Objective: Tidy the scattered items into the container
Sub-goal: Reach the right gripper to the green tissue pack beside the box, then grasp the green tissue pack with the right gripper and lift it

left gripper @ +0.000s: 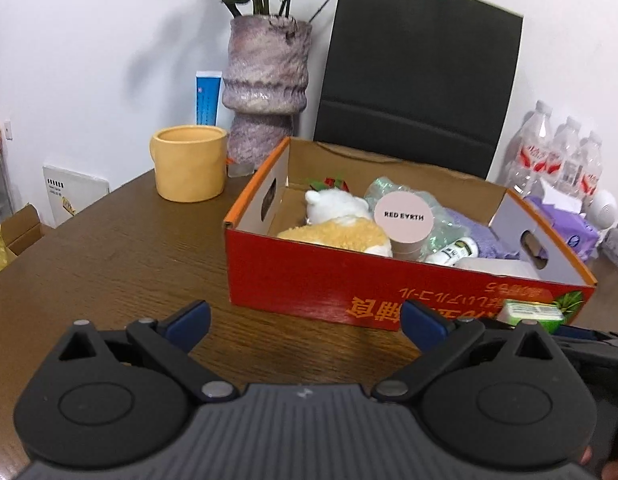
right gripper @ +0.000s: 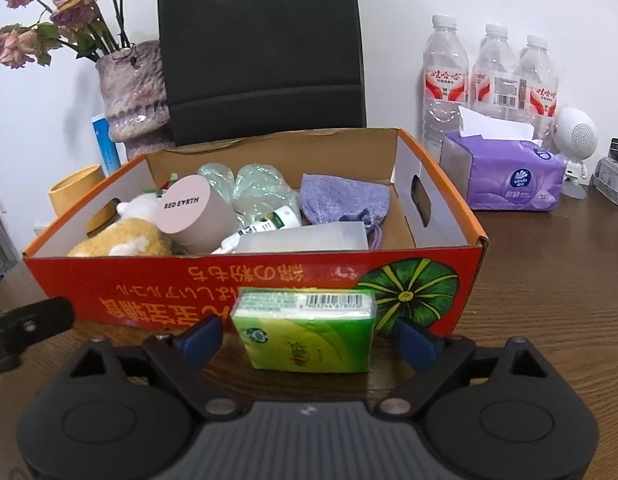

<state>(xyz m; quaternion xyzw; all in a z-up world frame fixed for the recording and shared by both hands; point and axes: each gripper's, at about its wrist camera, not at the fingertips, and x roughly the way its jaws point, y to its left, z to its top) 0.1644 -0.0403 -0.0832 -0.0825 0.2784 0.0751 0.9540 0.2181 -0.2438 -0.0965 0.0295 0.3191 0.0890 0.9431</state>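
In the left wrist view, the left gripper (left gripper: pixel 305 326) is at the bottom centre, released, with nothing between its fingers. The red box (left gripper: pixel 309 276) sits at centre right. In the right wrist view, the green tissue pack (right gripper: pixel 309 330) lies at lower centre, before the box, between the spread fingers of the right gripper (right gripper: pixel 309 338), not yet clenched.

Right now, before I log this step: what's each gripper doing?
Left gripper: open, holding nothing.
Right gripper: open, fingers either side of the green tissue pack on the table, not clamped on it.
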